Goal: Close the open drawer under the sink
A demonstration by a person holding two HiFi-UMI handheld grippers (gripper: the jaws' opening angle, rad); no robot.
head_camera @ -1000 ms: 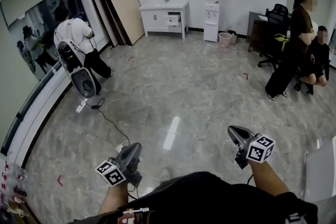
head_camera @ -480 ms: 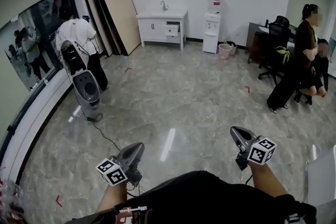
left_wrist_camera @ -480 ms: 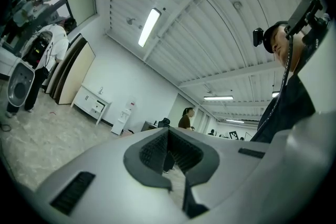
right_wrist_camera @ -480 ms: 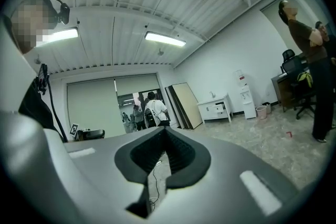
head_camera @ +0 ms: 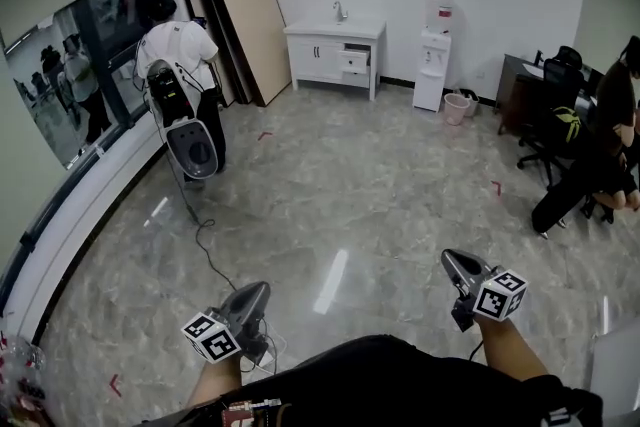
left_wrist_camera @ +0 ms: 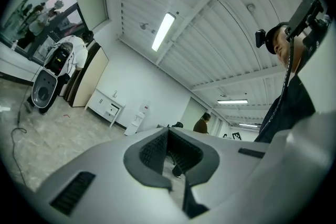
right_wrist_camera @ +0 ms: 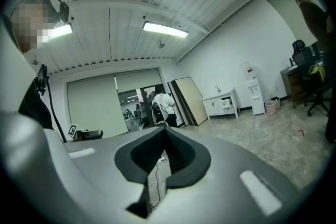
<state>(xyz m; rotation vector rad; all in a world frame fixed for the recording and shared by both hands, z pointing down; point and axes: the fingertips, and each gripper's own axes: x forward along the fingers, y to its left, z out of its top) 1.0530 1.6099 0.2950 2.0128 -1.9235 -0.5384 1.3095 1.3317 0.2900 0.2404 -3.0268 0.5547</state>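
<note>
The white sink cabinet [head_camera: 335, 50] stands against the far wall, with one drawer [head_camera: 355, 61] on its right side pulled out. It is far across the grey stone floor from both grippers. My left gripper [head_camera: 258, 291] is held low at the left, level, shut with nothing in it. My right gripper [head_camera: 450, 258] is low at the right, also shut and empty. In the left gripper view the cabinet [left_wrist_camera: 107, 107] shows small beyond the closed gripper [left_wrist_camera: 168, 131]. In the right gripper view the cabinet [right_wrist_camera: 221, 103] is off to the right of the gripper [right_wrist_camera: 164, 131].
A person in a white shirt [head_camera: 180, 55] bends over a grey machine [head_camera: 188, 135] at the left; its cable [head_camera: 205, 250] trails across the floor. Boards [head_camera: 245, 20] lean beside the cabinet. A water dispenser [head_camera: 432, 55], a bin [head_camera: 458, 107], and a person with office chairs [head_camera: 590, 165] are at the right.
The cabinet, the person and the machine have grown larger and shifted right in the head view as I move across the floor. Both grippers stay shut in front of me.
</note>
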